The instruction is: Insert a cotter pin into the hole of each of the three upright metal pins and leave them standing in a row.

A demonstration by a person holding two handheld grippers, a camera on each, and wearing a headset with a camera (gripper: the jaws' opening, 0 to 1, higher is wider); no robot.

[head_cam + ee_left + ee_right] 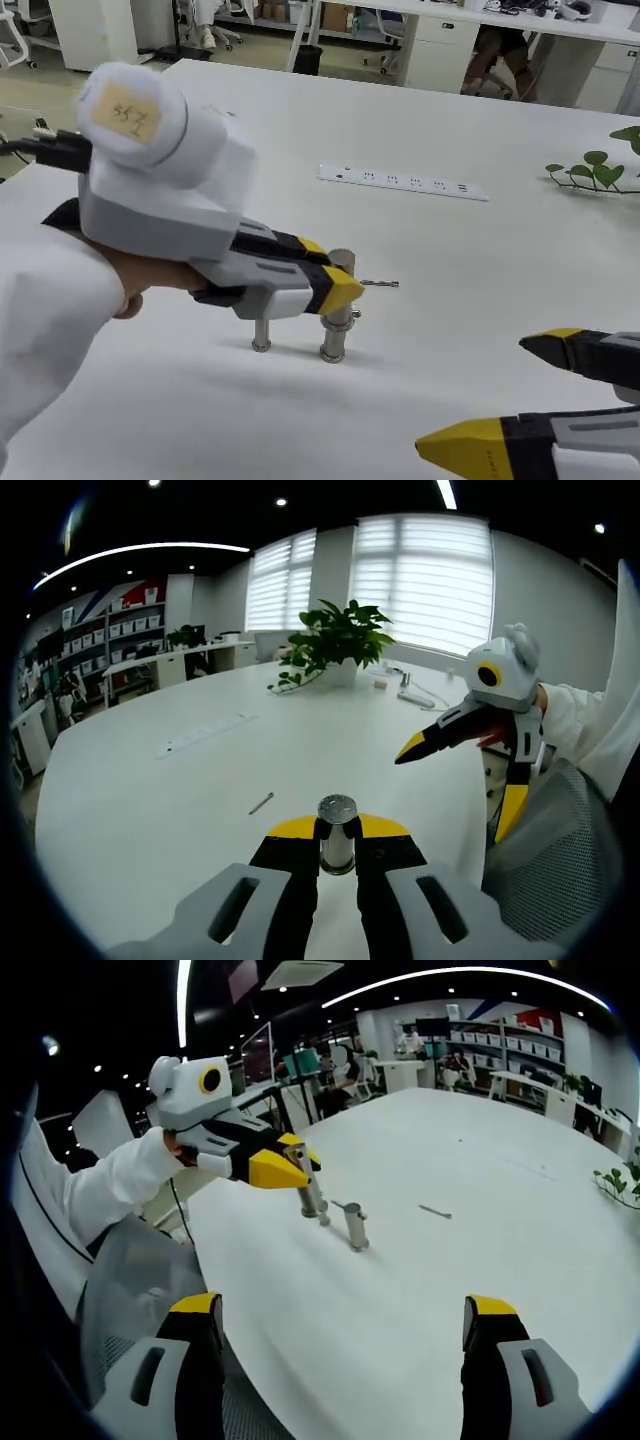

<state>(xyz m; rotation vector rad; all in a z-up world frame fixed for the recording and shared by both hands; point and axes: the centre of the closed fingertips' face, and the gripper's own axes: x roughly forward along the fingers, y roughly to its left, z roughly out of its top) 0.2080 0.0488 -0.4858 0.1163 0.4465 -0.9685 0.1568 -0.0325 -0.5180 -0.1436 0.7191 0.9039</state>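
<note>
Two pins are seen upright near the middle of the table [480,250]. At the left, a white-sleeved hand [150,285] carries the left gripper [340,268], which is reached over the left pin [261,333]. That pin stands free, just beside its neighbour. The right pin [335,335] is clamped just under its top between the left gripper's closed jaws, presumably so that it is steadied against tipping while a cotter is pushed through its hole. A small stub [355,314] is seen low on its shaft, but whether a cotter is already seated there cannot be told. Just right of this pin and a little farther off, a loose cotter [380,284] is laid flat on the table, apart from both pins, where it can be reached from the right. At the near right, the right gripper [482,395] is held above the table with its jaws spread wide and nothing between them. It is judged to be readied for picking that cotter up. A power strip [405,181] is laid well beyond, with a plant [598,170] at the far right.
</note>
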